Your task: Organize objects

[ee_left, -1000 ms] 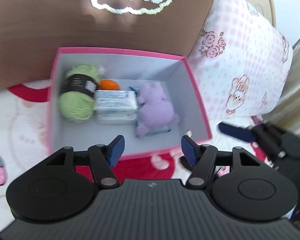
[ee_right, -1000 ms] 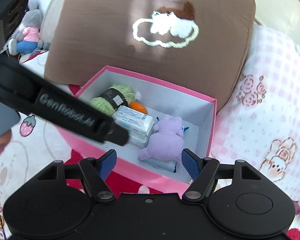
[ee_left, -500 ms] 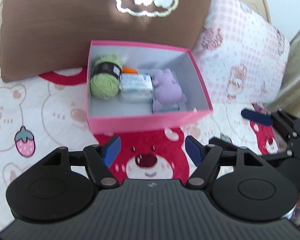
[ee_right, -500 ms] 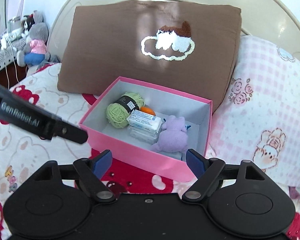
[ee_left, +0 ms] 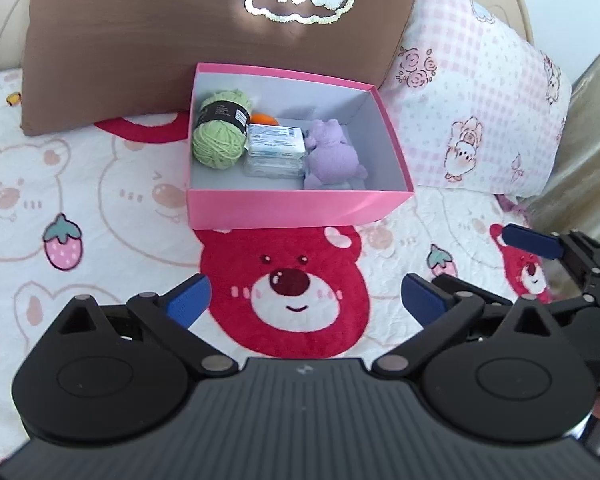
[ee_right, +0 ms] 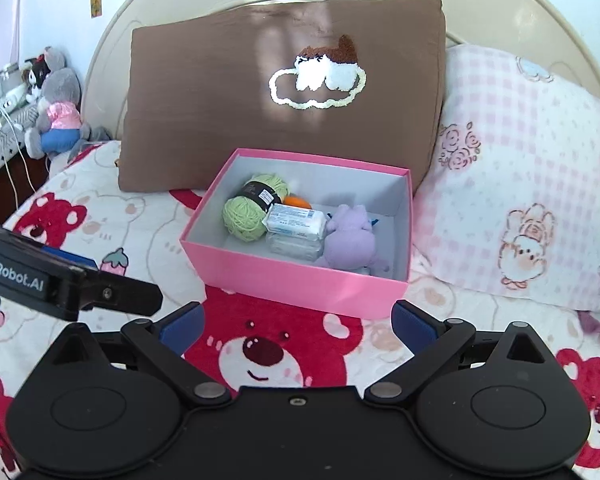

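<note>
A pink box (ee_left: 292, 208) (ee_right: 300, 284) stands open on the bed. Inside lie a green yarn ball (ee_left: 220, 136) (ee_right: 252, 212), an orange object (ee_left: 265, 118) (ee_right: 297, 201), stacked tissue packs (ee_left: 275, 145) (ee_right: 296, 224) and a purple plush (ee_left: 332, 156) (ee_right: 350, 242). My left gripper (ee_left: 304, 300) is open and empty, well in front of the box. My right gripper (ee_right: 296, 322) is open and empty, also in front of the box; it shows at the right of the left wrist view (ee_left: 532, 242).
A brown pillow (ee_right: 284, 92) leans behind the box, a pink checked pillow (ee_right: 532, 184) to its right. A bear-print blanket (ee_left: 100, 208) covers the bed. Plush toys (ee_right: 56, 108) sit at the far left by the headboard.
Both grippers have pulled back from the box, which now sits farther away. The box contents have not moved.
</note>
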Motion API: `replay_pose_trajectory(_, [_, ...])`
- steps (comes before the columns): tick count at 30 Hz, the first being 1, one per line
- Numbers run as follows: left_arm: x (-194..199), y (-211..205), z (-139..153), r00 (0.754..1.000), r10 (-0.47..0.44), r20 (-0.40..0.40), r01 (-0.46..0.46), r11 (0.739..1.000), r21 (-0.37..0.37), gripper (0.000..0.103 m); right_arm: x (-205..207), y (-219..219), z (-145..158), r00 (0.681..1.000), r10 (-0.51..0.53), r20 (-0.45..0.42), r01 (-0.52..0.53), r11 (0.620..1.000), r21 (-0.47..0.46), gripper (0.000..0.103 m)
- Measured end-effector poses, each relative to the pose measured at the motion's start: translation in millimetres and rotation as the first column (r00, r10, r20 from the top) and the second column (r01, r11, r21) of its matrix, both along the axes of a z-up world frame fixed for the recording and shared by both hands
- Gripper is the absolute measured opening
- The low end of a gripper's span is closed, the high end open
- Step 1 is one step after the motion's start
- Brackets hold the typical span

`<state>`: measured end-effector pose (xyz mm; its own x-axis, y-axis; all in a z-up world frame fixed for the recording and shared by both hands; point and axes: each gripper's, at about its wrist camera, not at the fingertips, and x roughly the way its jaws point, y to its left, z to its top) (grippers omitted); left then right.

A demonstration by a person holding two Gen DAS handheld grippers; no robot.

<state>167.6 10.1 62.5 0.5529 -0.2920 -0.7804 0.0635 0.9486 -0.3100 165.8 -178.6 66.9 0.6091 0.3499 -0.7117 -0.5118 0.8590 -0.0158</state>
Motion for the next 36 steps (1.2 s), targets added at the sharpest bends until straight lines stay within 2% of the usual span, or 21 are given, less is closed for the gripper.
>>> replay_pose_trajectory(6, [-12,-4,2,0.999,0.016,0.051,-0.021,0.995,0.097,0.103,-11,-9,-1,1.000,-0.020,-0.019,0.021,0.998,0.052,0.103])
replay_pose_trajectory(11, [-20,3,0,0.997,0.047,0.063,-0.053,0.994,0.097,0.103,-15,-14,-2,0.999,-0.035,-0.024,0.036,0.999,0.030,0.103])
replay_pose_trajectory(16, [-35,1,3,0.995,0.044,0.088,-0.058,0.984,0.167,0.103,-18,-21,-4,0.997,-0.077,-0.003,0.077,0.997,0.018,0.103])
replay_pose_trajectory(18, [-39,1,2,0.997,0.039,0.072,-0.052,0.982,0.181,0.103,-21,-21,-4,0.997,-0.079,-0.003,0.079,0.997,0.013,0.103])
replay_pose_trajectory(23, [-45,4,1,0.997,0.072,0.024,-0.075,0.981,0.181,0.103,-26,-23,-4,0.996,-0.080,-0.031,0.081,0.996,0.034,0.103])
replay_pose_trajectory(26, [-52,2,2,0.997,0.076,0.026,-0.080,0.981,0.179,0.103,-26,-25,-5,0.995,-0.086,-0.047,0.088,0.995,0.046,0.103])
replay_pose_trajectory(30, [-59,-1,1,0.997,0.070,0.017,-0.072,0.986,0.154,0.103,-28,-24,-6,0.993,-0.114,-0.019,0.114,0.993,0.026,0.103])
replay_pose_trajectory(36, [-65,-4,-4,0.998,0.069,0.009,-0.070,0.981,0.183,0.103,-31,-22,-5,0.994,-0.104,-0.033,0.104,0.994,0.018,0.103])
